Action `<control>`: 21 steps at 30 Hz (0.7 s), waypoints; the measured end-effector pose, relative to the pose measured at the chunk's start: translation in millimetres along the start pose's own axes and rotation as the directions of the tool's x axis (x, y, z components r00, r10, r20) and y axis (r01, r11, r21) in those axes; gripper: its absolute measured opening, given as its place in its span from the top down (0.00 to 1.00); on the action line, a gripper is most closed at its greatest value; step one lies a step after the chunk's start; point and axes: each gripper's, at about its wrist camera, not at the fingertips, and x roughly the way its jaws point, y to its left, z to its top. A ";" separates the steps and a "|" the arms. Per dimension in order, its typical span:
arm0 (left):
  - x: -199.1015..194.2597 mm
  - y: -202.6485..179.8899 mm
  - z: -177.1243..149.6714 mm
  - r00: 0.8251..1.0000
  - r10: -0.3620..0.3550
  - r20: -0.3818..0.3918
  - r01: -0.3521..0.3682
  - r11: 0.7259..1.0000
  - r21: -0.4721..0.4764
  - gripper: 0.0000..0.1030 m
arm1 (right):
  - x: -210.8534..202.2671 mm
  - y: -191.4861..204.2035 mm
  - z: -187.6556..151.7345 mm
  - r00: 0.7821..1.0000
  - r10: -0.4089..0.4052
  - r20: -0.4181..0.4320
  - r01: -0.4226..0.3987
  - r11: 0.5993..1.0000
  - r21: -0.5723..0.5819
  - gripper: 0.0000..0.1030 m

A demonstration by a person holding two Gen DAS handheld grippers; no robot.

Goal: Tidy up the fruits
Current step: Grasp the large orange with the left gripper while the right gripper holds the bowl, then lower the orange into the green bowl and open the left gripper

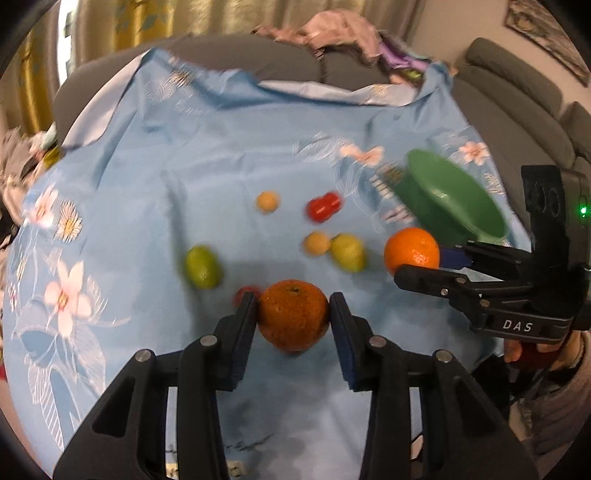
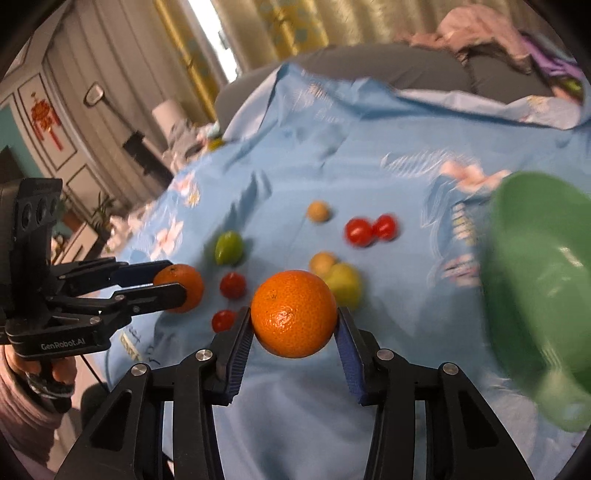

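Observation:
My left gripper (image 1: 293, 306) is shut on a dark orange (image 1: 293, 321), held just above the light blue flowered cloth (image 1: 166, 173). To its right, my right gripper (image 1: 419, 264) grips a brighter orange (image 1: 408, 249). The right wrist view shows the same: my right gripper (image 2: 294, 319) pinches the bright orange (image 2: 293, 310) between its blue pads, and the left gripper (image 2: 175, 280) holds the dark orange (image 2: 192, 284). A green bowl (image 1: 454, 199) (image 2: 539, 280) sits tilted at the right. Loose on the cloth are limes (image 1: 202, 266), cherry tomatoes (image 1: 323, 206) and small tan fruits (image 1: 267, 201).
The cloth covers a grey sofa (image 1: 509, 92), with crumpled pink clothes (image 1: 332, 33) behind it. A person's hands (image 2: 48, 369) hold both gripper handles. More fruit lies between the grippers: a yellow-green one (image 2: 345, 284) and red tomatoes (image 2: 232, 285).

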 end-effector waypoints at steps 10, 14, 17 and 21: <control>12.3 -76.9 60.7 0.986 -0.155 0.064 0.146 0.980 0.132 0.62 | -72.8 -56.0 -3.4 0.968 -0.201 0.148 0.183 0.975 0.126 0.55; 35.5 -110.0 84.0 0.975 -0.219 0.037 0.210 0.964 0.162 0.62 | -84.4 -78.4 -10.2 0.953 -0.261 0.151 0.232 0.955 0.186 0.55; 54.4 -136.7 95.2 0.964 -0.265 0.010 0.259 0.948 0.184 0.62 | -91.3 -93.1 -16.4 0.945 -0.290 0.149 0.253 0.941 0.224 0.55; 75.3 -161.5 100.8 0.962 -0.272 -0.022 0.270 0.936 0.224 0.62 | -97.9 -108.9 -22.0 0.938 -0.316 0.143 0.274 0.928 0.254 0.55</control>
